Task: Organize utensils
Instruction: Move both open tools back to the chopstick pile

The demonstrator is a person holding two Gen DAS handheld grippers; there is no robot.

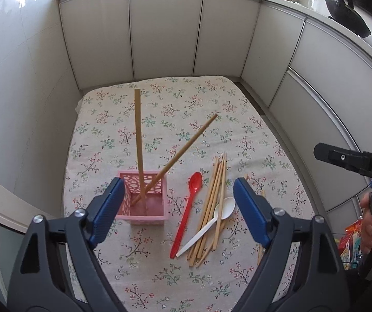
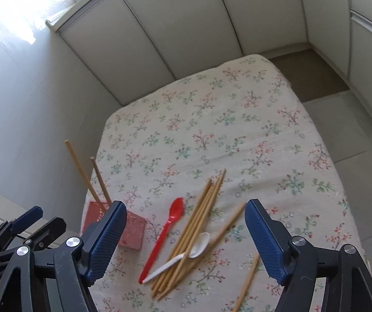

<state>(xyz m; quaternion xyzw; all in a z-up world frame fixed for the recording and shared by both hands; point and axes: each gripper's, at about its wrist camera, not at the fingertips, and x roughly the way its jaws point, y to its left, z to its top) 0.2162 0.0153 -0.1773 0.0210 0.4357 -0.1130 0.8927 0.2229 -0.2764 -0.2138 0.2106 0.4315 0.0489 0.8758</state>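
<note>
Lying lengthwise away from camera, chopstick bundle point(image 1: 211, 208), tips far, both hand-held grippers point(image 1: 179, 208) point(image 2: 186, 241) wide open, empty.

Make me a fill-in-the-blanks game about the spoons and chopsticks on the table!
1. The pink basket holds ____ chopsticks.
2. The white spoon lies on top of the chopstick pile, and beside them lies a ____ spoon.
3. Both the left claw and the right claw are ____.

Missing words: two; red; open
</note>
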